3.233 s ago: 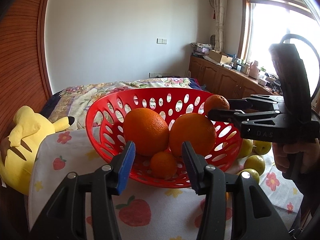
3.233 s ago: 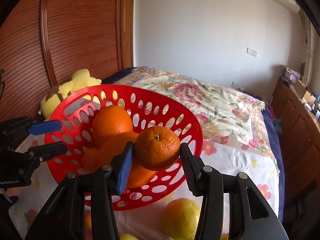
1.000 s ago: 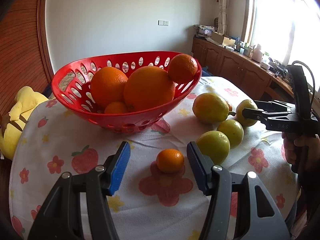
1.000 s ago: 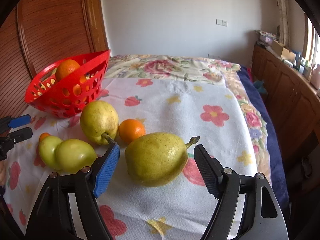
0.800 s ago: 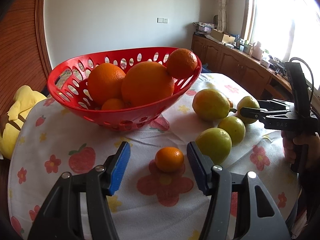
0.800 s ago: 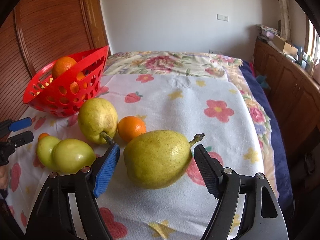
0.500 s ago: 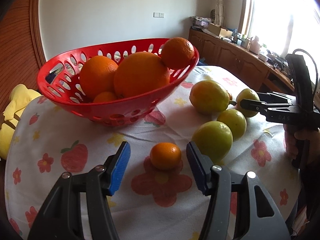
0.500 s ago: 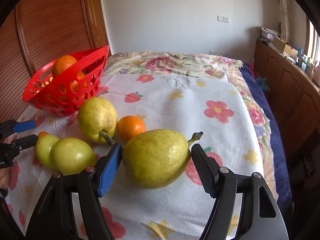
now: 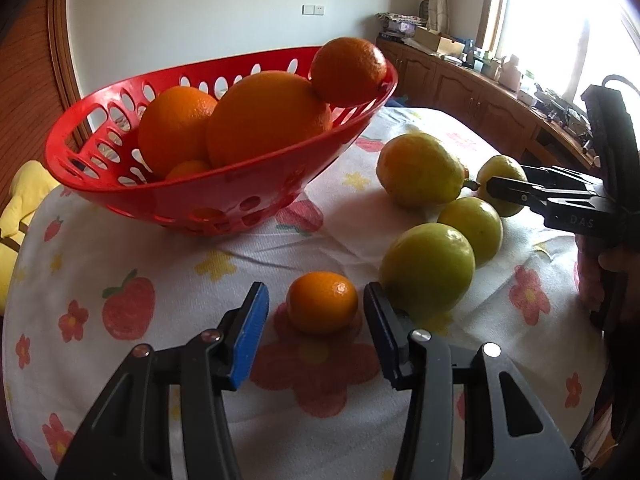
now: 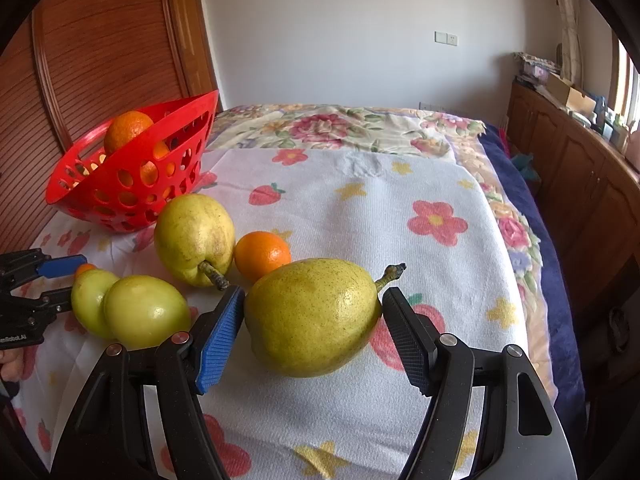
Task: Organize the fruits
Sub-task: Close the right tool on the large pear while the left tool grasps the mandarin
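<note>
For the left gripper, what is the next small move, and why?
Probably finish closing. The left gripper has just been closing around the small orange on the cloth, but gaps show at both pads, so nothing is gripped. Once held, it likely goes to the red basket.

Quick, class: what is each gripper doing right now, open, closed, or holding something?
Left gripper: open, has just been closing around the small orange, not yet touching.
Right gripper: closed on the pear.
</note>
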Action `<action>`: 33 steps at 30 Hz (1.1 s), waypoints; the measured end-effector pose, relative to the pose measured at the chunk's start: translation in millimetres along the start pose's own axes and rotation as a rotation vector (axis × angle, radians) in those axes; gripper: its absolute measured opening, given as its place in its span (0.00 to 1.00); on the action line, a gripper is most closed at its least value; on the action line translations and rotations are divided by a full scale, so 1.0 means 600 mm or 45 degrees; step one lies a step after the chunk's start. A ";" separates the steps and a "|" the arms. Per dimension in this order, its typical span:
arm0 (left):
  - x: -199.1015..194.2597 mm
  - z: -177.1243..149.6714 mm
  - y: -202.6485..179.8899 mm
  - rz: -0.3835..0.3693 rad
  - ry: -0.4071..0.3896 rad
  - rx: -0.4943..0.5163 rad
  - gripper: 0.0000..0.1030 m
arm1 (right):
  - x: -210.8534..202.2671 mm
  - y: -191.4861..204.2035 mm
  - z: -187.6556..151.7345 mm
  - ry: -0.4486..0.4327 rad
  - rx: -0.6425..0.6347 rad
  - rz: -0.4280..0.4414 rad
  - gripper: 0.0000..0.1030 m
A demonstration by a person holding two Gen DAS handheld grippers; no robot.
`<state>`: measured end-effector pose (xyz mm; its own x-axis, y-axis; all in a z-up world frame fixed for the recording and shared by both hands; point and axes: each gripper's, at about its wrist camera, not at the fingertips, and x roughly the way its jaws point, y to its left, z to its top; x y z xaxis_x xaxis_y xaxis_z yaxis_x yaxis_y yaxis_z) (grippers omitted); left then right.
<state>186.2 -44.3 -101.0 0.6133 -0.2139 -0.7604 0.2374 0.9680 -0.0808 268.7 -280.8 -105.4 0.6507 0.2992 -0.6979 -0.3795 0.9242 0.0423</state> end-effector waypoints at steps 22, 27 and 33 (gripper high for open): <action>-0.021 0.006 -0.008 0.010 -0.047 0.035 0.34 | 0.000 -0.001 -0.001 0.002 -0.004 -0.003 0.71; -0.037 0.008 -0.003 0.010 -0.083 0.040 0.34 | 0.000 0.000 -0.001 0.002 -0.003 -0.002 0.71; -0.055 0.010 -0.004 0.009 -0.115 0.046 0.34 | 0.001 0.000 -0.001 0.005 -0.005 -0.002 0.71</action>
<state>169.6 -40.0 -71.8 0.6800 -0.2197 -0.6995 0.2588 0.9646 -0.0513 268.5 -280.7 -106.2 0.6487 0.2967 -0.7008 -0.3808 0.9238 0.0386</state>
